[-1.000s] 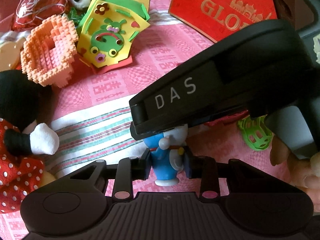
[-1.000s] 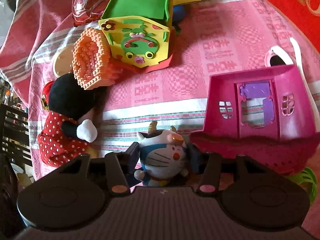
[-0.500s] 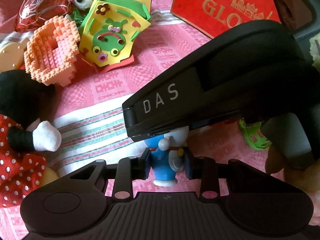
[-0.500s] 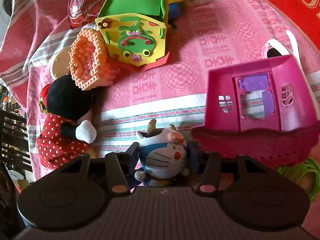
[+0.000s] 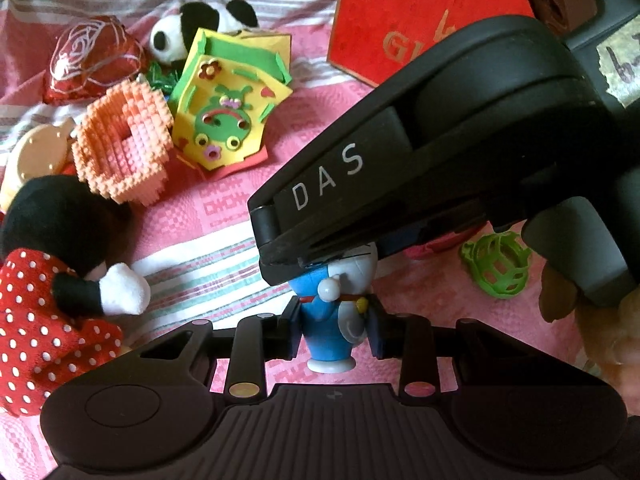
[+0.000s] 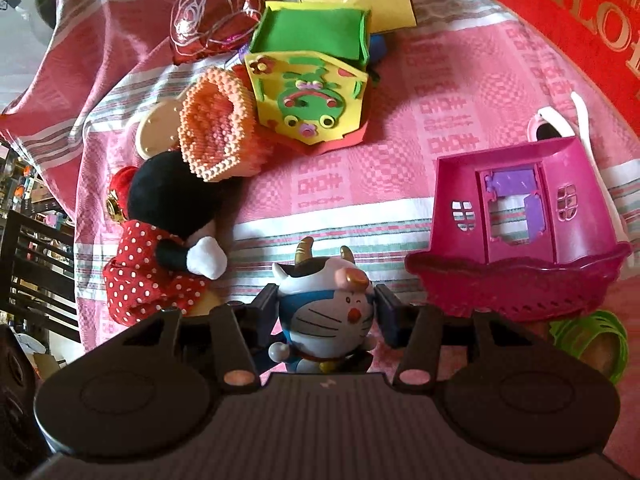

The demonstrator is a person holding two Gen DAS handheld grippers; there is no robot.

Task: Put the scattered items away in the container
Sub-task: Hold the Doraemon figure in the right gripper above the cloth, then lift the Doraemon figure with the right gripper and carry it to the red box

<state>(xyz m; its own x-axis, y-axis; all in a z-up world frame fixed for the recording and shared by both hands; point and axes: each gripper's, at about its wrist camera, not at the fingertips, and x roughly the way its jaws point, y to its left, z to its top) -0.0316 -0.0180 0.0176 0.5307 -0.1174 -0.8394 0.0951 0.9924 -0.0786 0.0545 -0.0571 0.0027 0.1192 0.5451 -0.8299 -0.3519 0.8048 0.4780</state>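
Note:
A blue Doraemon figure (image 5: 332,320) with a cow-pattern hat (image 6: 326,312) sits between both grippers. My left gripper (image 5: 332,336) is shut on its body. My right gripper (image 6: 326,312) is shut on its head; its black body (image 5: 420,152) crosses the left wrist view above the figure. The yellow and green foam box (image 6: 310,76), open at the top, stands at the back; it also shows in the left wrist view (image 5: 228,108).
On the pink cloth lie a Minnie plush (image 6: 168,236), an orange block basket (image 6: 216,136), a red foil heart (image 6: 212,20), a panda plush (image 5: 200,28), a pink toy house (image 6: 516,224), a green mesh ball (image 5: 498,264) and a red board (image 5: 420,12).
Both grippers keep hold of the figure. The left view has dropped slightly; the right gripper's body sits higher in it. The toys have not moved.

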